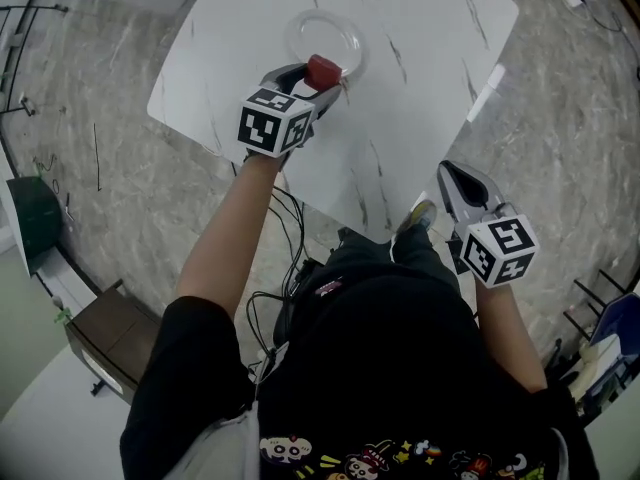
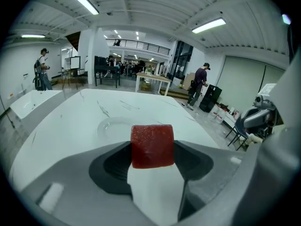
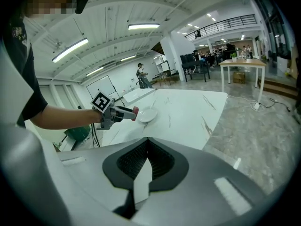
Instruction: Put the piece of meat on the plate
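Red meat (image 2: 152,145) — square-on, in left gripper (image 1: 321,78)

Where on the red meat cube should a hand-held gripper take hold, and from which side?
Across its two flat, parallel side faces, approached level from the person's side; the left hand-held gripper holds the meat cube this way now.

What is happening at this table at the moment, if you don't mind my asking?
A person stands at a white marble table with a handheld gripper in each hand. The left gripper is clamped on a red piece of meat and holds it at the near rim of a clear plate; the meat is not yet set down on it. The right gripper is shut with nothing between its jaws and is held back by the table's edge, taking no part.
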The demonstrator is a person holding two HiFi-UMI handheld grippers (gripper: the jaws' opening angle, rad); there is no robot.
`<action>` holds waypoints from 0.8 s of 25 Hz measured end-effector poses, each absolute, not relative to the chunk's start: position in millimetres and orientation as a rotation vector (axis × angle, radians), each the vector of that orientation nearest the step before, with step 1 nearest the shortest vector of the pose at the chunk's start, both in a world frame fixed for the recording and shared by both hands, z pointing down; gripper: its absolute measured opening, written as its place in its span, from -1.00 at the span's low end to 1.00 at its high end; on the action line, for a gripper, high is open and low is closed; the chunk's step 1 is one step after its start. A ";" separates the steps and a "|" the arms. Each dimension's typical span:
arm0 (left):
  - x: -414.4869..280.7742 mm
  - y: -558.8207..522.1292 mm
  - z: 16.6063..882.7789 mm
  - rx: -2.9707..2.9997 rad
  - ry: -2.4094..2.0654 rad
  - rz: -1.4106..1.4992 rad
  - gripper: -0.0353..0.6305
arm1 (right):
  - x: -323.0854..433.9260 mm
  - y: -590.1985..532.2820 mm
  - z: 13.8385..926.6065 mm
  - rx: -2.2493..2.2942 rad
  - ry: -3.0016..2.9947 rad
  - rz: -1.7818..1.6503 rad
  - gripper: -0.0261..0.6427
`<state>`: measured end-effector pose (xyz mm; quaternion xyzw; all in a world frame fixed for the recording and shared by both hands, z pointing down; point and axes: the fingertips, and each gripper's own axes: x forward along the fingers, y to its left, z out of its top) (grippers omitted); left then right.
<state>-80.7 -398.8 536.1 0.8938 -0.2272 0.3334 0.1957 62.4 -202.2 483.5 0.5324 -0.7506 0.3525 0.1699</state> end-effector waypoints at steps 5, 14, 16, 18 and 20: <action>-72.8 -426.9 553.6 2.541 -0.564 1.036 -0.06 | 71.6 -194.1 492.0 1.567 -2.074 1.033 -0.84; -63.5 -460.0 582.7 2.534 -0.397 1.273 -0.06 | 78.6 -180.6 500.7 1.644 -1.997 1.094 -0.84; -61.8 -462.3 588.2 2.529 -0.360 1.315 -0.06 | 78.3 -180.7 500.9 1.655 -1.988 1.101 -0.84; -59.6 -464.4 592.4 2.530 -0.338 1.333 -0.06 | 77.4 -181.1 501.9 1.664 -1.983 1.108 -0.84; -56.6 -467.0 594.5 2.535 -0.323 1.343 -0.06 | 76.5 -181.9 503.2 1.669 -1.980 1.111 -0.84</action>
